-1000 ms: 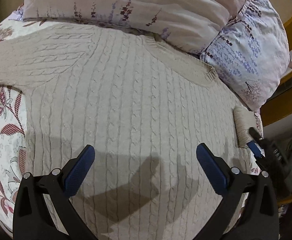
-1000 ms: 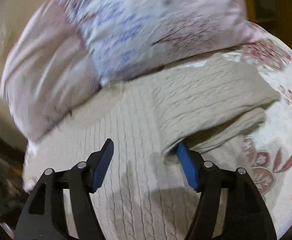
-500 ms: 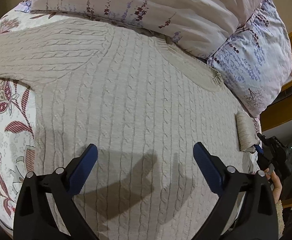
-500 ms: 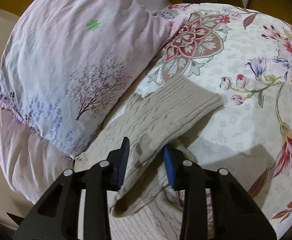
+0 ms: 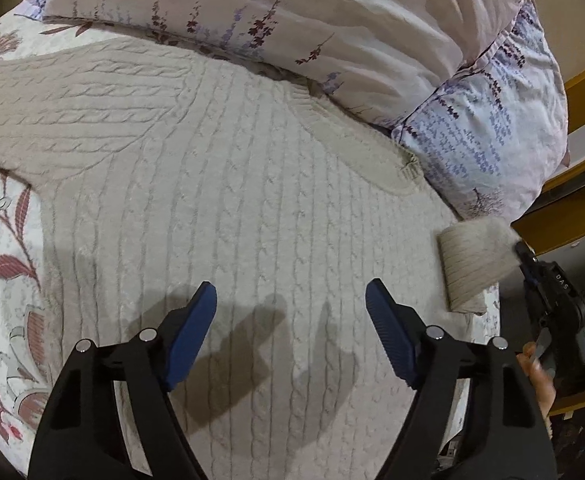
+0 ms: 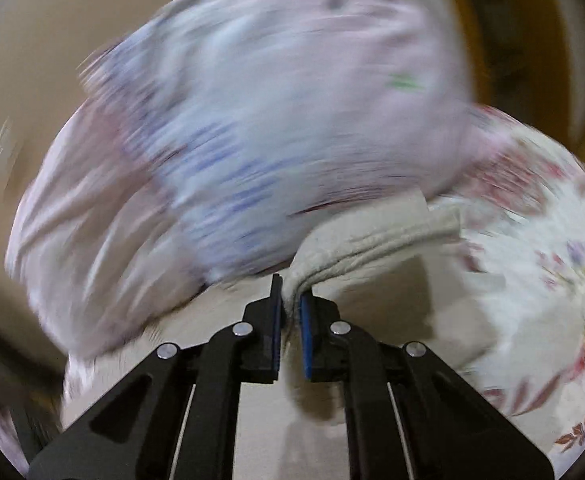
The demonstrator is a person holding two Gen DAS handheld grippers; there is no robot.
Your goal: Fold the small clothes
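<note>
Since a second ago the right gripper [image 6: 290,312] has closed onto the sleeve [image 6: 372,248] of the beige cable-knit sweater [image 5: 232,220] and lifted it off the floral bedspread [image 6: 532,300], while the left gripper [image 5: 292,320] has been narrowing but hangs part-open and empty over the sweater's near middle. Spread flat on the bed, the sweater has its collar toward the far pillows [image 5: 372,40]. Folding the right sleeve looks underway; next, carry it left across the body.

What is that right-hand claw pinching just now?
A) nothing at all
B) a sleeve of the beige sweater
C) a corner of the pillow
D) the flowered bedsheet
B: the right gripper has just closed, its blue pads clamping the bunched sleeve of the beige cable-knit sweater.
</note>
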